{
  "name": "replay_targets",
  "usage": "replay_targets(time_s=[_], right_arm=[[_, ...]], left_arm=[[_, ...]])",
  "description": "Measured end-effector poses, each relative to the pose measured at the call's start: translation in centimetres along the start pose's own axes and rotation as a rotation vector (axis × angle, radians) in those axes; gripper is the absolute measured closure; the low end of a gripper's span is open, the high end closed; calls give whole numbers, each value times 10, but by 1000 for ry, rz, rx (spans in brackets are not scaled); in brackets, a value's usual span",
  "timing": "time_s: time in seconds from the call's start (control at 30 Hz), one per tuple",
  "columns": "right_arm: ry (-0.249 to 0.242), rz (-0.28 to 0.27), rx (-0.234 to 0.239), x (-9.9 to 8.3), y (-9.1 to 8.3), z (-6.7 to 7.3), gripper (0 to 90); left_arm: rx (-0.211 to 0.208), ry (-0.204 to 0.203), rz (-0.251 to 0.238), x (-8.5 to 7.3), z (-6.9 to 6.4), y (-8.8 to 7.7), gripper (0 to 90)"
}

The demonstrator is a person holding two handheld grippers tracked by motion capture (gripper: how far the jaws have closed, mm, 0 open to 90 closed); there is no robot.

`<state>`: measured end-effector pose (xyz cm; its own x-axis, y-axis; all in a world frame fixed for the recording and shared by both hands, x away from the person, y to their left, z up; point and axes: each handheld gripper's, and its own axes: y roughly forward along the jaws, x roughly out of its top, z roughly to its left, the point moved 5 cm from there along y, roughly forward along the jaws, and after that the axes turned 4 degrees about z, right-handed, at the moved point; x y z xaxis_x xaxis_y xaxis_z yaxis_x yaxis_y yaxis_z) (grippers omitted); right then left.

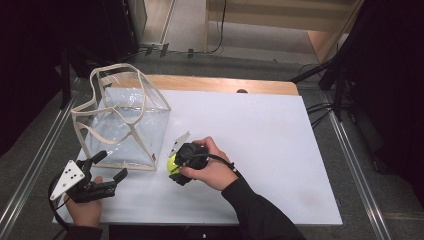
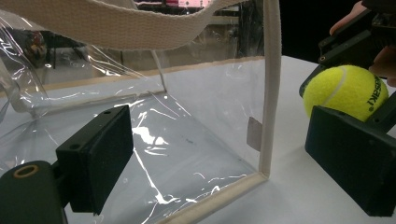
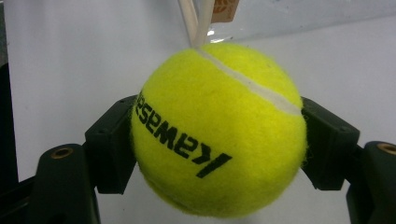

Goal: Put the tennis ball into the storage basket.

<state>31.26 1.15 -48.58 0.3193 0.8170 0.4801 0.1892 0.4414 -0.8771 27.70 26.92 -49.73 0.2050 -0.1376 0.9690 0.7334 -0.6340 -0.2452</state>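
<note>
Low at frame centre, the right gripper (image 1: 176, 167) is clamping a tennis ball (image 1: 172, 162); lifting it clear of the clear bag's (image 1: 122, 117) rim comes next, while the left gripper (image 1: 111, 175) is waiting open-jawed beside the bag.

Tennis ball (image 3: 218, 130) — black print, upside down, probably "kawasaki".

i'm working over a white table top (image 1: 260, 135) with a strip of bare wood (image 1: 220, 83) showing along its 12 o'clock edge. a clear plastic tote bag with cream webbing trim (image 1: 125, 122) stands directly on the white surface toward 10 o'clock, mouth open upward, its handles drooping. from the left gripper view the bag's (image 2: 187, 140) bottom seam lies flat on the white top (image 2: 299, 196).
</note>
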Motion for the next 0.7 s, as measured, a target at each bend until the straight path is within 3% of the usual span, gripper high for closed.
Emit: replay_targets(time_s=[0.2,0.7], right_arm=[[-20,-3,5,10,-4,0,228],[-15,-20,27,26,-19,-6,229]], left_arm=[[0,1,3,0,0,0,83],[0,-1,0,0,1,0,83]])
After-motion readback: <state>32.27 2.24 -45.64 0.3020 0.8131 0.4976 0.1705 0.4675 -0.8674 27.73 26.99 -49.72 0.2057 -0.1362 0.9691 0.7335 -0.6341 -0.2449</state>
